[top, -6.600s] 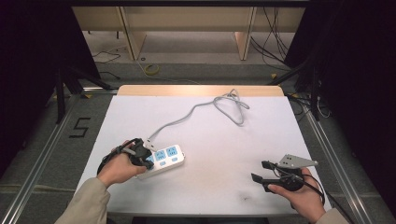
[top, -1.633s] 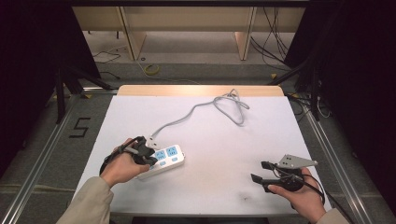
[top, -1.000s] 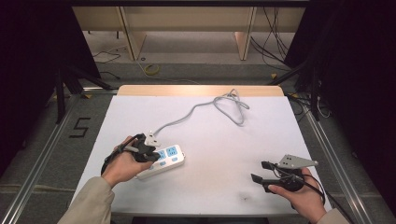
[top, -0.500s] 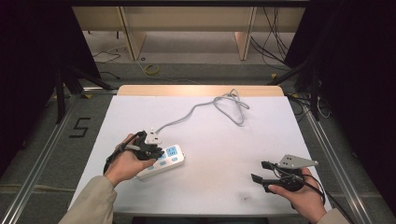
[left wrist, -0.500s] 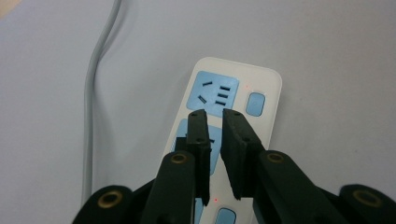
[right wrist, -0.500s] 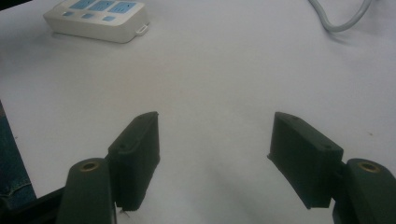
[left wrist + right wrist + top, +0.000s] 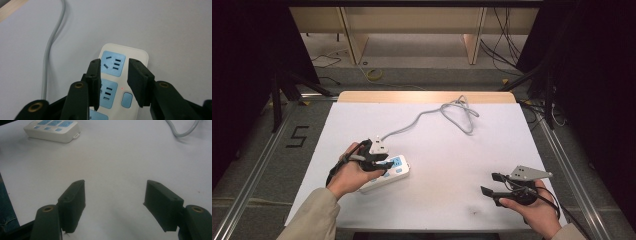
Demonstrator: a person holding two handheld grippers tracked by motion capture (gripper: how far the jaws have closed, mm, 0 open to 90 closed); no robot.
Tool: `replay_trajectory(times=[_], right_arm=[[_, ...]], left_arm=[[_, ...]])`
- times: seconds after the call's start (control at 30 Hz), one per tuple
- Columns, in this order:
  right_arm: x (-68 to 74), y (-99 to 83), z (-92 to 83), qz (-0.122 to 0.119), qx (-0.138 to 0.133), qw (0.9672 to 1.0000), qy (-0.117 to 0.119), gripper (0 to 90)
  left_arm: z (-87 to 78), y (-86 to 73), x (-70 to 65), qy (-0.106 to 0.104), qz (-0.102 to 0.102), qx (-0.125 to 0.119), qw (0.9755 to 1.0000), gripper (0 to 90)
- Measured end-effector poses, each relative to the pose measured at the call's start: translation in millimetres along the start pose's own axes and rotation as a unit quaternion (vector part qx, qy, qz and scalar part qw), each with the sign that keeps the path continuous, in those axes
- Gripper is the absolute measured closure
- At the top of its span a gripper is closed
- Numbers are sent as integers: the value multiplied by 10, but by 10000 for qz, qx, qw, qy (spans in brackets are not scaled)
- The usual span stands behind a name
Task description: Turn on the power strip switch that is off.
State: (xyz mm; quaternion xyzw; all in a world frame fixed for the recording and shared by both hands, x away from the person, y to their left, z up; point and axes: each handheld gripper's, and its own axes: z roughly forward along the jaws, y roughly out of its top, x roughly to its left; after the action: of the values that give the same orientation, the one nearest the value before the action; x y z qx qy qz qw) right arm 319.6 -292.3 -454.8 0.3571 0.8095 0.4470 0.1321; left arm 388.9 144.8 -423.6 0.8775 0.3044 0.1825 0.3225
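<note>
**White bench, a power strip near its left side**

White sheeting covers the bench, with a strip of bare wood along the far edge. The power strip lies on the left half, nearer the person's edge than the far one, its blue socket faces up. Its grey cable runs off toward the far edge and ends in a loose loop just short of the wood. The middle of the bench and the stretch between the two hands are open sheet.

The left tongs hang over the power strip, jaws parted and straddling the blue sockets without pressing on it; they have just been opening, and the strip's top shows between them. The right tongs sit near the bench's right front corner, well apart from the strip, jaws spread wide over bare sheet, grasping nothing.

On the floor to the left of the bench a large black "5" is marked. No brand is legible on the strip.
</note>
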Motion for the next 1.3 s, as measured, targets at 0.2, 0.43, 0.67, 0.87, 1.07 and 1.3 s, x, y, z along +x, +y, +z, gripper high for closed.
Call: replay_trajectory(times=[0.2, 0.43, 0.67, 0.87, 1.07, 1.3], right_arm=[[3, 0, 1, 5, -5, 10000, 2, 334], [4, 1, 4, -1, -12, 10000, 12, 334], [8, 1, 5, -10, -14, 10000, 25, 333], [10, 1, 5, -6, -6, 10000, 34, 332], [14, 2, 9, -17, -27, 10000, 35, 325], [18, 3, 7, -15, -26, 10000, 38, 319]], left_arm=[[14, 18, -8, -41, -21, -282, 9996, 530], [44, 36, -63, -176, 38, -613, 9980, 446], [62, 24, -114, -463, -87, -908, 9948, 386], [52, 0, -161, -660, -147, -1183, 9907, 345], [34, -65, -194, -908, -333, -1297, 9868, 311], [-13, -164, -224, -1003, -510, -1471, 9827, 288]])
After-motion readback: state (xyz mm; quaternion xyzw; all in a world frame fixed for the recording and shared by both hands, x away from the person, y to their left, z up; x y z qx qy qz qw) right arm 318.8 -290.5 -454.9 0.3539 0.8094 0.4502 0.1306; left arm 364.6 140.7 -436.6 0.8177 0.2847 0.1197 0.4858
